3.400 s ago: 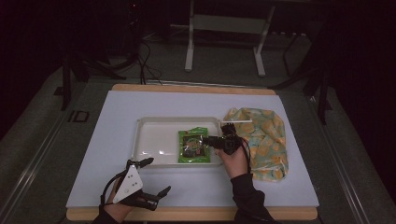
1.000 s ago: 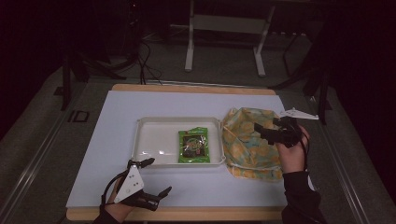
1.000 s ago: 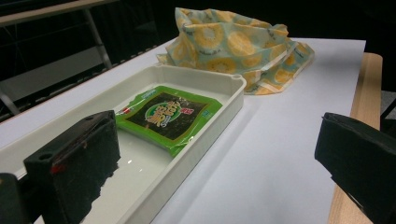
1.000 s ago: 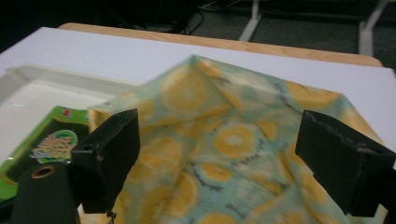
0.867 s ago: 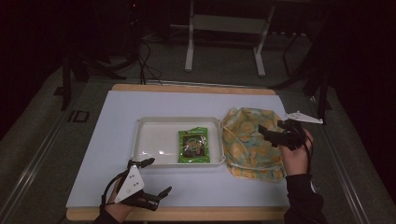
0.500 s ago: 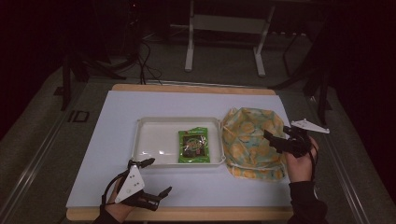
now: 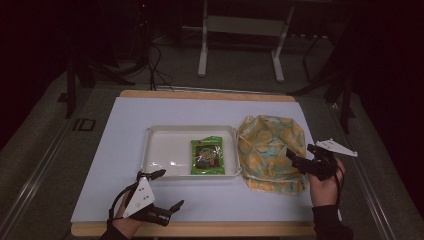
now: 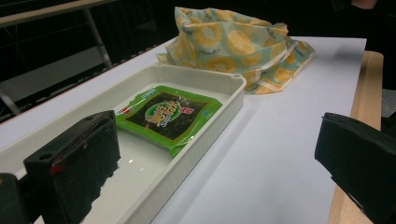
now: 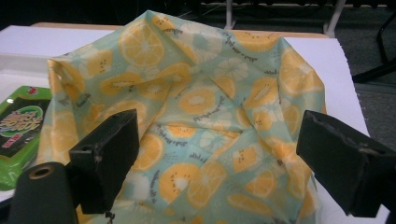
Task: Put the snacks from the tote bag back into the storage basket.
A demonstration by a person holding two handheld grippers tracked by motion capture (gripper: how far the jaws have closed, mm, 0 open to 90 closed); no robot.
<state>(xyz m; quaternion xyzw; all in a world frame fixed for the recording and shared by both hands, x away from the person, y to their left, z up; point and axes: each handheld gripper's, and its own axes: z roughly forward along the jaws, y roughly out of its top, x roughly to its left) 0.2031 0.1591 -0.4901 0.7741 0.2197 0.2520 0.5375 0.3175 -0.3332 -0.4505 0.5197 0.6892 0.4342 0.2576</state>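
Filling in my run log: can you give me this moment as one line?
left gripper: open, idle at near edge | right gripper: open, over fruit-print bag | snack packet: flat in white tray

The right gripper (image 9: pixel 210 163) is holding its two black jaws wide apart at 6 o'clock, nothing between them. Beyond them a fruit-print cloth bag (image 9: pixel 196 107) is lying crumpled on the white table (image 9: pixel 46 39). At 9 o'clock a green snack packet (image 9: pixel 16 128) is sitting in a white tray (image 9: pixel 18 63).
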